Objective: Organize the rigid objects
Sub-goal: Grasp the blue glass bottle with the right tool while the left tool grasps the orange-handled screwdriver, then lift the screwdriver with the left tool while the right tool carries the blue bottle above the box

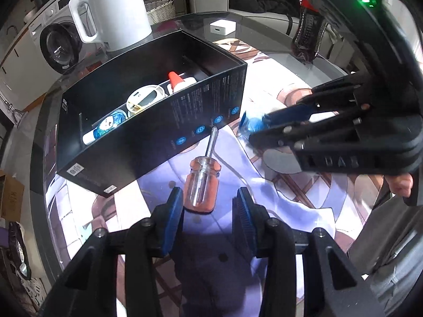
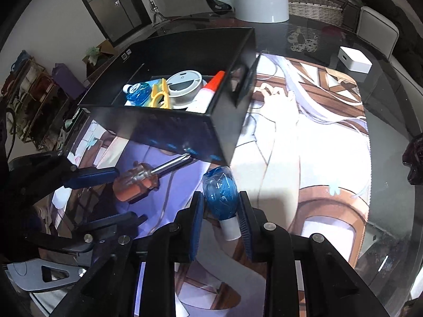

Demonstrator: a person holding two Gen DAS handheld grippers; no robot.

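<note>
A black box (image 1: 185,121) (image 2: 169,129) on the picture mat holds a blue bottle (image 2: 138,91), a round grey device (image 2: 183,84), a yellow clip and an orange-capped glue bottle (image 1: 175,80). A screwdriver (image 1: 202,182) (image 2: 137,181) with a clear orange handle lies on the mat, its tip at the box wall. My left gripper (image 1: 208,206) is open with its pads either side of the handle's end. My right gripper (image 2: 220,211) is shut on a small blue bottle (image 2: 220,190) with a white cap; it also shows in the left wrist view (image 1: 252,125).
A white kettle (image 1: 113,10) stands behind the box. A small white cube (image 1: 222,27) (image 2: 354,60) and a dark drink bottle (image 1: 308,39) stand farther back on the glass table (image 1: 264,26). A washing machine stands beyond the table's left edge.
</note>
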